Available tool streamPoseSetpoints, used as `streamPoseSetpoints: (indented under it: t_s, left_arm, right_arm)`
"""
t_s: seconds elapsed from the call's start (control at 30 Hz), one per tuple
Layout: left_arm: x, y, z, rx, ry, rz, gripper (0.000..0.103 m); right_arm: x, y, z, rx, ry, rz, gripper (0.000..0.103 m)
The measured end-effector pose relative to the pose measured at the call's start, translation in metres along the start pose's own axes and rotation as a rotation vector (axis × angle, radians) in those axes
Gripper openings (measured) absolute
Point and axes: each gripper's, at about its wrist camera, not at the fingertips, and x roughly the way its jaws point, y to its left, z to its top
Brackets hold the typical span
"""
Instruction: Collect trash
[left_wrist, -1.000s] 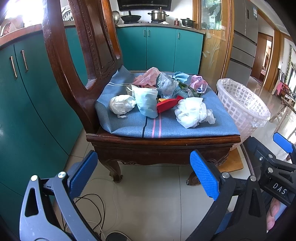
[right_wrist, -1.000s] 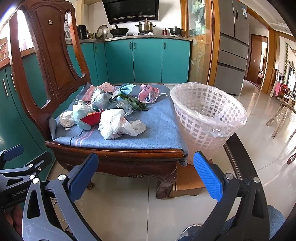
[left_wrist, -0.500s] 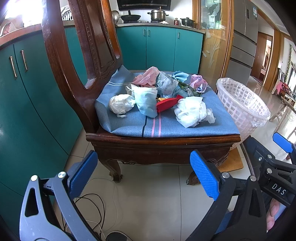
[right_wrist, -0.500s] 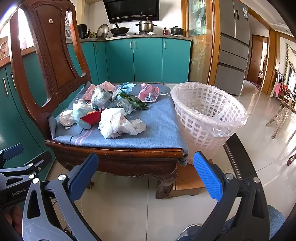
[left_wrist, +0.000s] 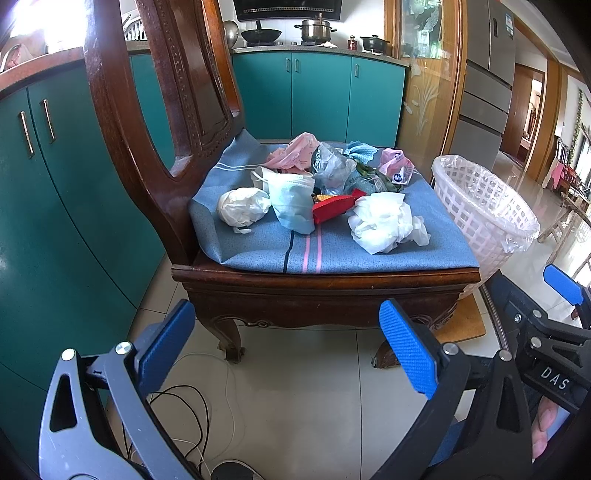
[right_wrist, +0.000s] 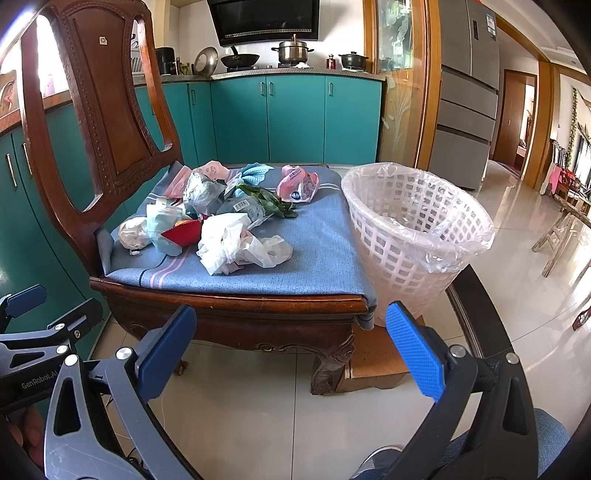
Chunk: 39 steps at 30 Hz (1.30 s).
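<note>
— Fingers first: how are they sitting?
— Both pairs are spread wide apart and gripping nothing. The left gripper (left_wrist: 288, 350) and the right gripper (right_wrist: 291, 350) are hanging over the pale glossy floor tiles (left_wrist: 303, 387), in front of the carved dark wooden chair (right_wrist: 236, 314). Their blue pads (right_wrist: 413, 354) are showing a fine ribbed texture.

— Where is the trash lying?
— It is all sitting in a heap on the chair's blue woven seat cushion (right_wrist: 317, 243). Nearest the front edge, a crumpled white plastic bag (right_wrist: 232, 243) is lying loose. Beside it a red wrapper (left_wrist: 336, 210) is poking out, touching a pleated pale-blue face mask (left_wrist: 291, 203). A wadded white ball (left_wrist: 240, 206), paper or plastic I cannot tell, is resting at the chair-back side. Further back, a crinkled clear bag (right_wrist: 203, 192), green leaves (right_wrist: 269, 203) and a pink printed packet (right_wrist: 299, 184) are lying.

— And the bin?
— A round white lattice wastebasket (right_wrist: 402, 258), lined with thin clear plastic, is standing just beside the seat on a flat wooden block (right_wrist: 373, 365).
</note>
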Motion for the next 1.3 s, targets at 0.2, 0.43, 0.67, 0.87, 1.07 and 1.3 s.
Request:
streamPoseSetpoints:
  t_s: [0.2,0.43,0.67,0.87,1.07,1.3]
  left_arm:
    - [-0.0004,-0.0003,-0.0004,-0.002,0.002,0.000,0.100]
    - [0.0013,-0.0002,-0.0001,-0.003,0.008,0.000,0.100]
    - [0.0016,-0.0004,-0.0004,-0.001,0.009,-0.001,0.100]
    - [0.0022,-0.0005,-0.0009,-0.003,0.011,-0.002,0.100]
    - [0.0031,0.0006,-0.0020,-0.020,0.024,-0.036,0.100]
    - [0.0042,0.0009,-0.0046,-0.012,0.018,-0.024,0.100]
  right_arm:
    - [-0.0008,0.0006,-0.0010,-0.002,0.000,0.002,0.100]
    - [0.0000,0.0005,-0.0008,-0.004,0.009,0.007,0.100]
    - [0.0004,0.0000,-0.0003,-0.007,0.015,0.013,0.100]
    - [0.0013,-0.0010,-0.0003,-0.004,0.021,0.018,0.100]
    - [0.0026,-0.0022,0.0002,0.001,0.022,0.029,0.100]
    - [0.0005,0.0013,-0.0033,-0.054,-0.036,0.093,0.100]
